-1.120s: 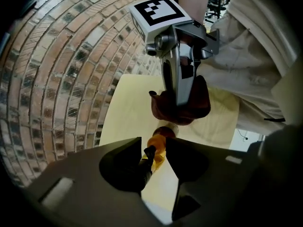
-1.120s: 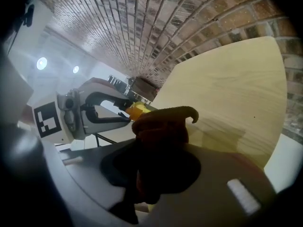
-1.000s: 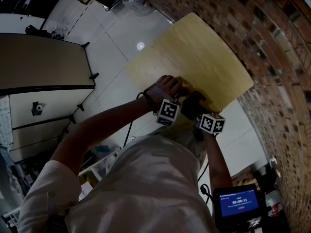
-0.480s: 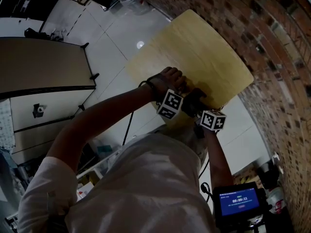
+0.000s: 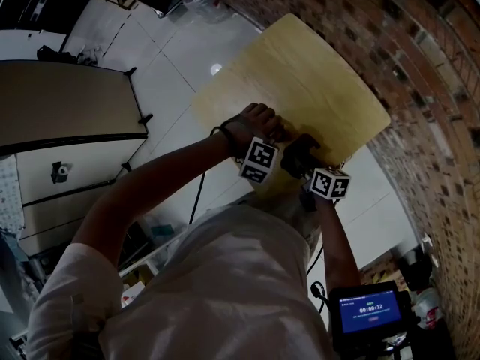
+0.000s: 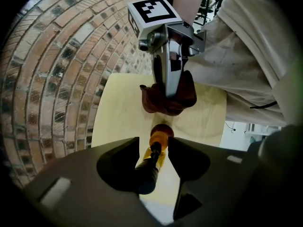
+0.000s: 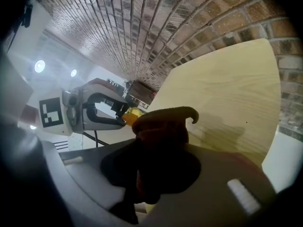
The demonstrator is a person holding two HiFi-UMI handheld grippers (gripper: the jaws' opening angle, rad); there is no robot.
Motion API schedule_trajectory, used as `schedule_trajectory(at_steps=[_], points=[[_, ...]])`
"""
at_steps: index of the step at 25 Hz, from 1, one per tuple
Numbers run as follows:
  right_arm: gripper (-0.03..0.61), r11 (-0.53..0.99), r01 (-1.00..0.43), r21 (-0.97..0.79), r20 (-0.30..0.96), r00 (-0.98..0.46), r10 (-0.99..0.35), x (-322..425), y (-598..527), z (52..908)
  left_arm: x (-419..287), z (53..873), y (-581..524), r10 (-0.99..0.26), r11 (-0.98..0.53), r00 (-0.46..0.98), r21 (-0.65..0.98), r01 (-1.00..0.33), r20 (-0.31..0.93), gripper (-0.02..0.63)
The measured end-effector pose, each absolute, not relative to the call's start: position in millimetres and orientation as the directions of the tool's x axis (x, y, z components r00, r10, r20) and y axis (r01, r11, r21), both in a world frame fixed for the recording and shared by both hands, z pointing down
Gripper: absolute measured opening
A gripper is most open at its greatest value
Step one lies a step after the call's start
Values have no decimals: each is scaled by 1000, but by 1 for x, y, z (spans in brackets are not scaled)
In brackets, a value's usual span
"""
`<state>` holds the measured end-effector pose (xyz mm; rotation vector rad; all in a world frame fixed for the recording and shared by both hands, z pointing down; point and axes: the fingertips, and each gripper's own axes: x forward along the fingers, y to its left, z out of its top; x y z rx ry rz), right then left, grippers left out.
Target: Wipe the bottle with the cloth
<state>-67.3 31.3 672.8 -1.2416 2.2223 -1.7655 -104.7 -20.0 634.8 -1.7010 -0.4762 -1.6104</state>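
Brick wall runs behind both grippers. Pale wooden table lies under them, and both work at its near edge.

Left forearm reaches in from the side. The left hand is wrapped over the handle, wrist bent so the left gripper points steeply down. The right forearm comes straight up from the body. The right hand sits just beside the left and carries the right gripper tipped only gently downward, facing the left one. The two marker cubes are close together, not touching.

Right gripper: jaws clamped on the brown cloth. The cloth is bunched between the pads and bulges out past the tips, one corner curled up.

Left gripper: jaws have just been closing and now pinch the bottle. The bottle is small, with an amber body and a dark cap. It sits lengthways in the gap, cap nearest the camera and body running out past the fingertips.

The cloth hangs just ahead of the left gripper's tips, near the bottle's far end. Cannot tell whether it touches the bottle.
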Motion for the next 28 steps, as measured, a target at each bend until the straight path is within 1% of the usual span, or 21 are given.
schedule_trajectory(at_steps=[3,6,8,10,13,17,19,21,23,25,27,28], points=[[91,67,-559,-827,408,-677,-613,-66,31,661,-104,630,-19,-227,-688,155,-271,673,961,198],[91,174,-567,-805,347,-688,-637,-78,25,638,-103,629,-19,-244,-726,148,-282,627,958,181],[91,236,-571,-786,308,-693,-652,-90,19,622,-99,627,-18,-257,-752,142,-290,592,956,153],[91,250,-603,-757,317,-674,-667,-98,11,615,-92,628,-18,-274,-787,148,-310,534,950,141],[91,182,-668,-722,389,-609,-692,-93,2,627,-86,624,-19,-263,-837,139,-298,459,955,142],[91,102,-715,-691,464,-548,-697,-84,-5,654,-80,619,-20,-227,-899,137,-261,351,964,140],[94,76,-721,-689,474,-527,-706,-81,-11,662,-79,618,-27,-240,-914,127,-268,305,962,140],[94,10,-741,-672,528,-488,-695,-75,-16,678,-79,616,-36,-246,-926,125,-271,263,961,141],[92,-75,-768,-636,625,-456,-633,-71,-15,705,-78,614,-39,-220,-945,129,-244,217,967,138],[94,-129,-792,-597,717,-454,-529,-70,-8,730,-75,613,-39,-199,-957,126,-221,189,972,137],[94,-130,-815,-564,767,-459,-449,-72,-4,742,-73,615,-39,-189,-963,116,-207,175,975,137],[94,-122,-819,-560,771,-461,-440,-73,-4,742,-73,616,-40,-184,-966,110,-200,164,977,137]])
